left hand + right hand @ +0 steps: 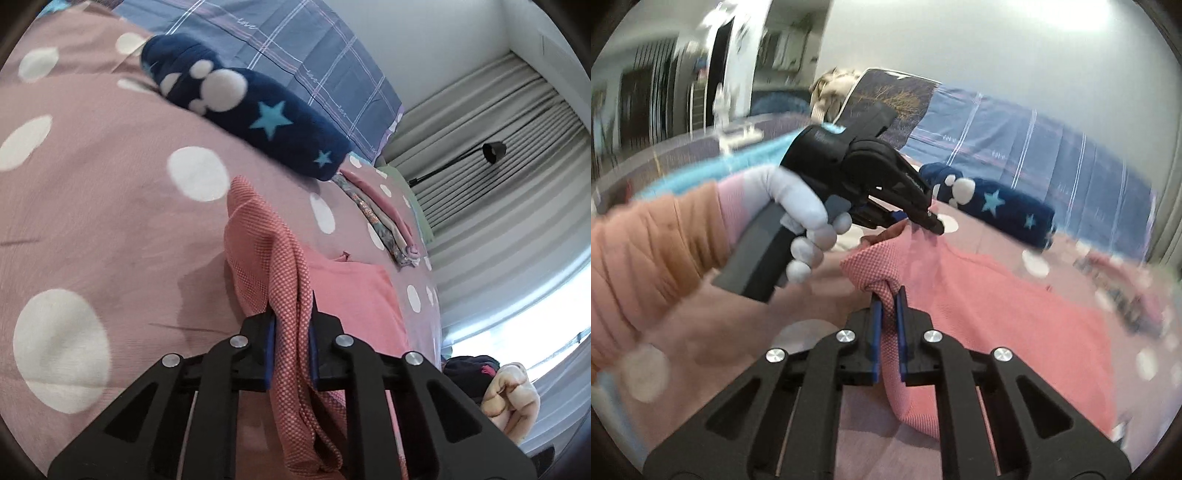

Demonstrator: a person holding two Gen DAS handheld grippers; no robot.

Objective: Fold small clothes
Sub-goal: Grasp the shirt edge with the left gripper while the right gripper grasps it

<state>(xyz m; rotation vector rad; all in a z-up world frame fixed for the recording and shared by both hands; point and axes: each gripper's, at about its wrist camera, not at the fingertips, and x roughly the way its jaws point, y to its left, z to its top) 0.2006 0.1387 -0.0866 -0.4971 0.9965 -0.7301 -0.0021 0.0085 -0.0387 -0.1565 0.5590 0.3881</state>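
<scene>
A small coral-pink garment (343, 291) lies on a dusty-pink bedspread with white dots (110, 206). My left gripper (291, 314) is shut on a bunched waffle-textured edge of it and lifts that edge. My right gripper (888, 299) is shut on another fold of the same garment (997, 295). In the right wrist view the left gripper (923, 221), held by a gloved hand, pinches the cloth's far edge just beyond my right fingers.
A navy star-print fleece roll (258, 118) lies on the bed behind the garment. A stack of folded clothes (380, 218) sits further right. A plaid blue pillow (295, 55), grey curtains (498, 206) and a black lamp (493, 151) lie beyond.
</scene>
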